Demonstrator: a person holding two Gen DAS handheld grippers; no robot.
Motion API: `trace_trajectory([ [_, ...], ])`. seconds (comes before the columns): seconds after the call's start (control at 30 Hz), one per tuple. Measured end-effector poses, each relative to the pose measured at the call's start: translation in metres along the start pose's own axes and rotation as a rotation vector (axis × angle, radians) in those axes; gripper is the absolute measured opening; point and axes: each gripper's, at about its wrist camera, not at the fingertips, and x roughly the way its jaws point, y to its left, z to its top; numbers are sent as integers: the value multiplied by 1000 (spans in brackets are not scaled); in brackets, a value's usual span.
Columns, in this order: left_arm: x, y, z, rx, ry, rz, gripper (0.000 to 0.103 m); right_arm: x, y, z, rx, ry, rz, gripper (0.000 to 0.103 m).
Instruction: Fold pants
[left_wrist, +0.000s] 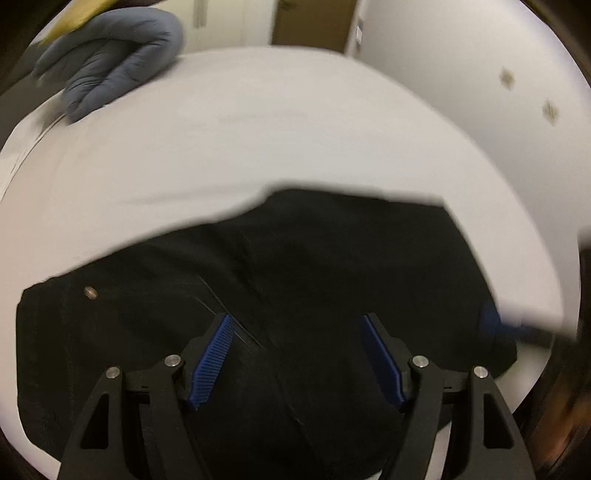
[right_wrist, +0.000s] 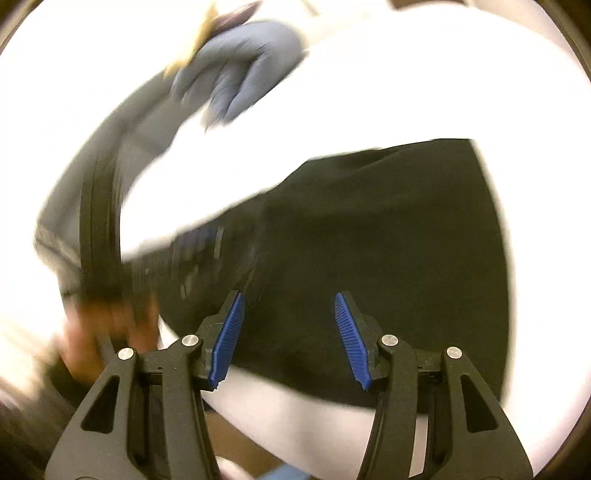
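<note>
Black pants (left_wrist: 295, 280) lie folded on a white table (left_wrist: 258, 140); a small metal button (left_wrist: 90, 292) shows near their left edge. My left gripper (left_wrist: 297, 321) is open and empty, hovering over the pants. In the right wrist view the pants (right_wrist: 388, 258) lie spread ahead, and my right gripper (right_wrist: 290, 301) is open and empty above their near edge. The other gripper (right_wrist: 147, 258) shows blurred at the left of that view, held in a hand. Both views are motion-blurred.
A folded grey-blue garment (left_wrist: 114, 62) lies at the table's far left, and it also shows in the right wrist view (right_wrist: 243, 62). A white wall (left_wrist: 480, 92) and a brown door (left_wrist: 314, 22) stand beyond the table.
</note>
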Motion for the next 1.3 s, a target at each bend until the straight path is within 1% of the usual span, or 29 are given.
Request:
trace_trajectory([
  [0.03, 5, -4, -6, -1, 24, -1, 67, -6, -25, 13, 80, -3, 49, 50],
  [0.07, 16, -5, -14, -24, 69, -15, 65, -9, -36, 25, 124, 1, 91, 50],
  [0.1, 22, -6, -19, -41, 93, -9, 65, -11, -51, 36, 162, 9, 137, 50],
  [0.17, 24, -9, -27, -45, 81, 13, 66, -6, -78, 54, 218, 27, 201, 50],
  [0.23, 23, -12, -29, -49, 86, 31, 66, 11, -98, 64, 272, 55, 227, 50],
  [0.27, 23, -13, -29, -51, 88, 37, 66, 22, -109, 70, 296, 80, 255, 50],
  [0.33, 24, -16, -29, -48, 92, 49, 66, 46, -124, 76, 322, 116, 264, 47],
  [0.37, 27, -21, -28, -45, 93, 54, 66, 56, -132, 77, 325, 141, 264, 41],
  [0.4, 28, -24, -28, -43, 93, 58, 67, 68, -132, 75, 322, 154, 262, 37],
  [0.43, 29, -25, -27, -44, 92, 60, 67, 66, -135, 73, 317, 158, 259, 34],
  [0.47, 31, -28, -25, -46, 89, 61, 67, 86, -139, 76, 312, 161, 264, 34],
  [0.5, 29, -37, -24, -45, 87, 62, 67, 88, -143, 70, 306, 166, 268, 34],
  [0.57, 27, -37, -25, -44, 85, 63, 67, 81, -148, 61, 277, 185, 256, 34],
  [0.6, 28, -36, -25, -46, 85, 61, 67, 76, -141, 56, 260, 199, 248, 35],
  [0.63, 27, -36, -26, -48, 86, 60, 67, 75, -122, 57, 247, 217, 238, 36],
  [0.67, 27, -37, -26, -49, 85, 59, 67, 67, -116, 50, 225, 237, 220, 36],
  [0.77, 28, -24, -30, -53, 82, 57, 67, 42, -103, 21, 173, 273, 178, 36],
  [0.83, 26, -21, -29, -57, 78, 55, 67, 29, -103, 3, 179, 276, 176, 36],
  [0.93, 24, -14, -31, -62, 72, 46, 67, 8, -110, -26, 219, 229, 193, 36],
  [0.97, 24, -13, -32, -64, 70, 42, 67, 7, -109, -32, 217, 218, 188, 36],
  [1.0, 24, -11, -32, -69, 68, 35, 67, 2, -104, -36, 242, 242, 187, 36],
  [1.07, 22, -8, -32, -80, 62, 21, 67, -6, -94, -41, 234, 233, 151, 36],
  [1.13, 18, -4, -34, -94, 47, 3, 66, -9, -82, -43, 231, 255, 117, 37],
  [1.17, 15, -1, -35, -103, 41, -7, 66, -11, -75, -42, 224, 257, 96, 38],
  [1.23, 2, 12, -42, -157, 10, -27, 66, -11, -60, -33, 212, 239, 101, 38],
  [1.3, -16, 30, -54, -229, -31, -39, 68, -2, -46, -16, 201, 220, 142, 38],
])
